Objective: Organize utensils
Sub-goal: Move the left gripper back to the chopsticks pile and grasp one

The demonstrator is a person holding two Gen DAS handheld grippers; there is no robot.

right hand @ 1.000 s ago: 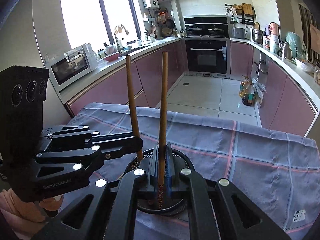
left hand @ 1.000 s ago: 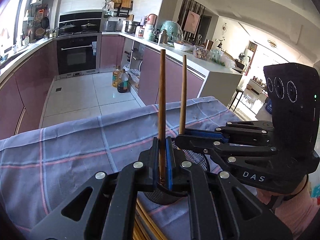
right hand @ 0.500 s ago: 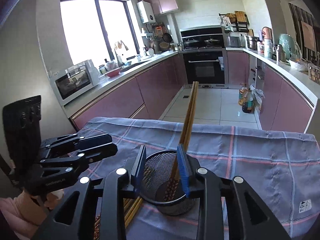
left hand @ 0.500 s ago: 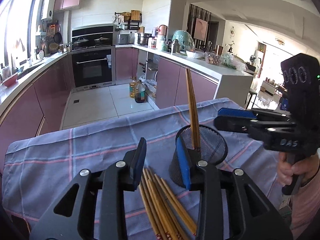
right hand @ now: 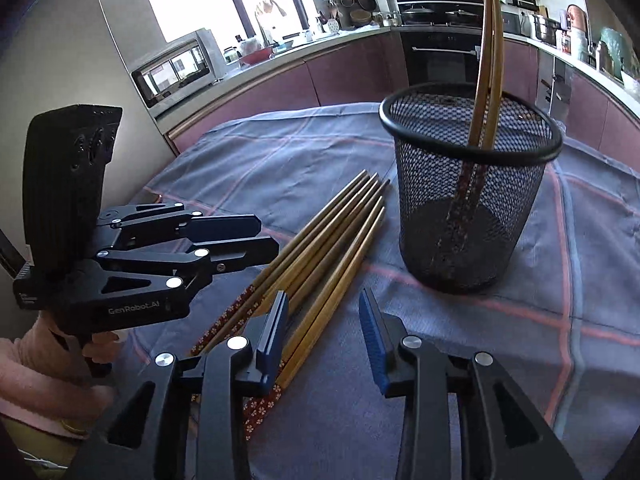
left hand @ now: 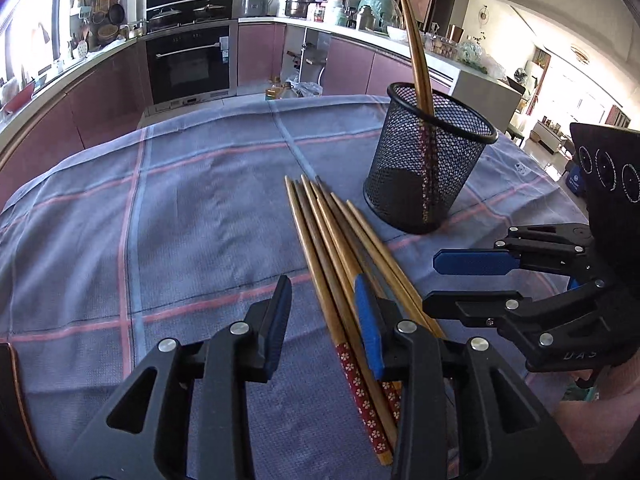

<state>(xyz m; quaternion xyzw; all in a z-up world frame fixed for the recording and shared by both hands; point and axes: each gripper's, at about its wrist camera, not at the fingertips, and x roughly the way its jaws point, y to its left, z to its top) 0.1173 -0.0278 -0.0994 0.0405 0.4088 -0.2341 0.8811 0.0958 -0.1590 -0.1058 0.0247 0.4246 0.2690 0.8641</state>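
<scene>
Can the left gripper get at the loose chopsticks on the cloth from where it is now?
Probably yes. The left gripper hangs open just above the loose chopsticks, nothing between them. The mesh cup stands farther back and the right gripper sits off to the side, clear of that path.

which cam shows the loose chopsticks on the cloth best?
Left wrist view: the loose chopsticks fan out tip to patterned end, only partly crossed by the left gripper. The right wrist view shows the pile too, its patterned ends half hidden behind both grippers.
</scene>
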